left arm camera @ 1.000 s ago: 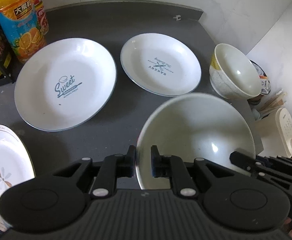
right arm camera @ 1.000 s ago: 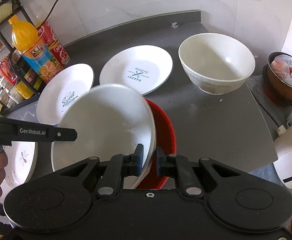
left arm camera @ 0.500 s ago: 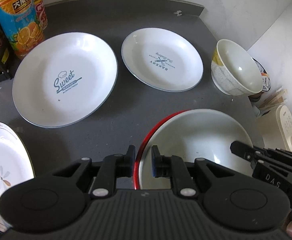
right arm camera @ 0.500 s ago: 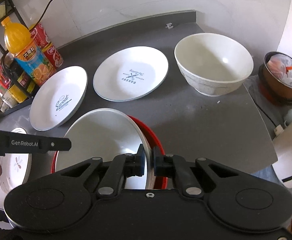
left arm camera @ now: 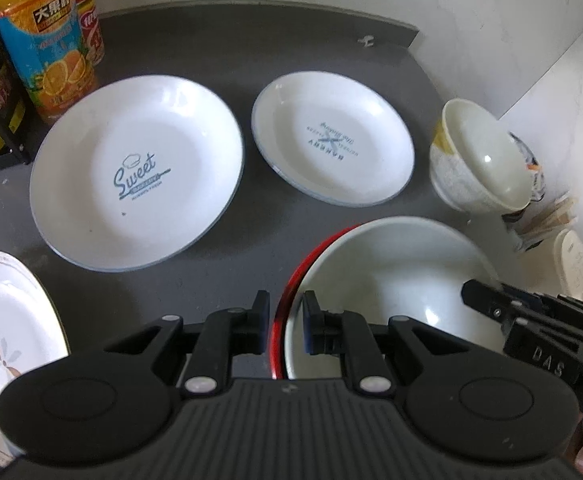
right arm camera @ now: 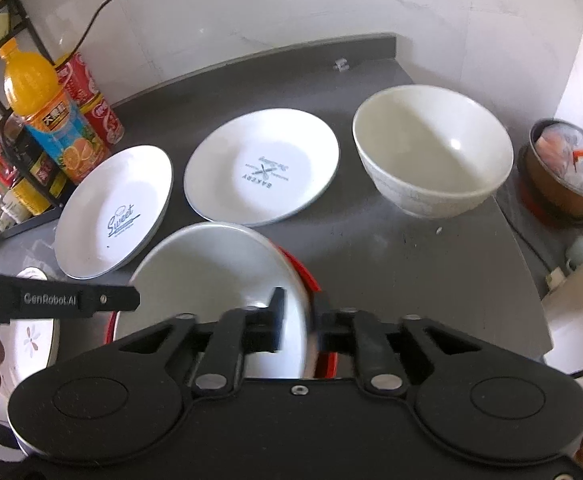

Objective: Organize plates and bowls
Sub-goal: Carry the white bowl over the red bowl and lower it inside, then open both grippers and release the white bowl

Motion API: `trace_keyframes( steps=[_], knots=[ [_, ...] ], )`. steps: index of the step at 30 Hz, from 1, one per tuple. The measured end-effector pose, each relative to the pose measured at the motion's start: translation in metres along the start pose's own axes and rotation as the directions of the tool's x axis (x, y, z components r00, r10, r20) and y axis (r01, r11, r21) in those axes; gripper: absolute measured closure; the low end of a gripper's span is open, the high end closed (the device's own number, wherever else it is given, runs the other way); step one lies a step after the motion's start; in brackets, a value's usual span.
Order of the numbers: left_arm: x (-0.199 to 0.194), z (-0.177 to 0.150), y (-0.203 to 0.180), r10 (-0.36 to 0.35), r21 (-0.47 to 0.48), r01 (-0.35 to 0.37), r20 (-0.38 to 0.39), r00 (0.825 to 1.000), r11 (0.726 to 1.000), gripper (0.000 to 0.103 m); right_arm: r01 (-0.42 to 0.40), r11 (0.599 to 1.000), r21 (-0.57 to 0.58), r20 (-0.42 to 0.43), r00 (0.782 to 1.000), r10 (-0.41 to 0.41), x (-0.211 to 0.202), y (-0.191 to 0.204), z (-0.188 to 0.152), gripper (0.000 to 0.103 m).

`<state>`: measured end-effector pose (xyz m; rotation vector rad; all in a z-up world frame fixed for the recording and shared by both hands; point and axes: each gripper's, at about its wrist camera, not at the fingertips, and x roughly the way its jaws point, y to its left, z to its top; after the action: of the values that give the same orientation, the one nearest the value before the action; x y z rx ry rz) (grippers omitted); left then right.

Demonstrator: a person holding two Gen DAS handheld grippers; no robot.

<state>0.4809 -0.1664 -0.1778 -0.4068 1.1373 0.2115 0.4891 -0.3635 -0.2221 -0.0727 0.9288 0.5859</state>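
The dark grey countertop (right arm camera: 431, 264) spreads under everything, closed at the back by a white marbled wall (right arm camera: 291, 4). On it, to my left, lies the widest dish, the "Sweet" plate (left arm camera: 135, 172), white with a blue rim. Just beside it, toward the back, is the "Bakery" plate (left arm camera: 333, 140), its lettering upside down to me. Right of that the cream bowl (right arm camera: 431, 160) stands upright and apart from the plates, near the counter's right edge.

Nearest to me a white bowl (left arm camera: 387, 280) sits nested inside a red bowl (left arm camera: 311, 256), only a crescent of red rim showing around it. My left gripper (left arm camera: 285, 328) straddles both rims on their left side, one finger outside the red wall and one inside the white bowl, with a gap showing on either side of the rims, so the fingers stand parted and I cannot see them pinch. My right gripper (right arm camera: 301, 320) straddles the white bowl's right rim; its fingers are spread wider than the rim, which looks blurred between them.

A flower-patterned plate (left arm camera: 7, 328) lies at the left edge. An orange juice bottle (right arm camera: 47, 116) stands at the back left, with red cans (right arm camera: 91, 96) behind it, beside a black wire rack (right arm camera: 7, 160) of jars.
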Motion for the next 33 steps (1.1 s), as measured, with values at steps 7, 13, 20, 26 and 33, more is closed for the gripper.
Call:
trace_keyframes(
  steps=[7,13,20,26,33],
  knots=[
    [-0.007,0.007,-0.009,0.005,-0.001,-0.005,0.020,1.000,1.000,0.089,-0.003,1.000,-0.019,0.023,1.000,0.004,-0.012,-0.007,0.003,0.056],
    [-0.008,0.018,-0.028,-0.003,0.022,0.003,0.031,1.000,1.000,0.088,-0.010,0.999,0.047,0.046,0.999,0.008,-0.021,-0.030,0.008,0.056],
    [-0.005,0.034,-0.059,-0.007,0.042,0.004,0.067,0.998,0.999,0.067,0.003,0.994,0.112,0.079,0.997,-0.012,-0.025,-0.066,0.016,0.056],
    [0.003,0.050,-0.084,-0.009,0.061,0.004,0.089,0.996,0.998,0.055,0.001,0.985,0.175,0.112,0.993,-0.021,-0.024,-0.099,0.026,0.053],
    [0.021,0.070,-0.111,-0.017,0.064,0.012,0.086,0.996,0.998,0.054,-0.007,0.975,0.221,0.122,0.992,-0.021,-0.016,-0.128,0.037,0.049]
  ],
)
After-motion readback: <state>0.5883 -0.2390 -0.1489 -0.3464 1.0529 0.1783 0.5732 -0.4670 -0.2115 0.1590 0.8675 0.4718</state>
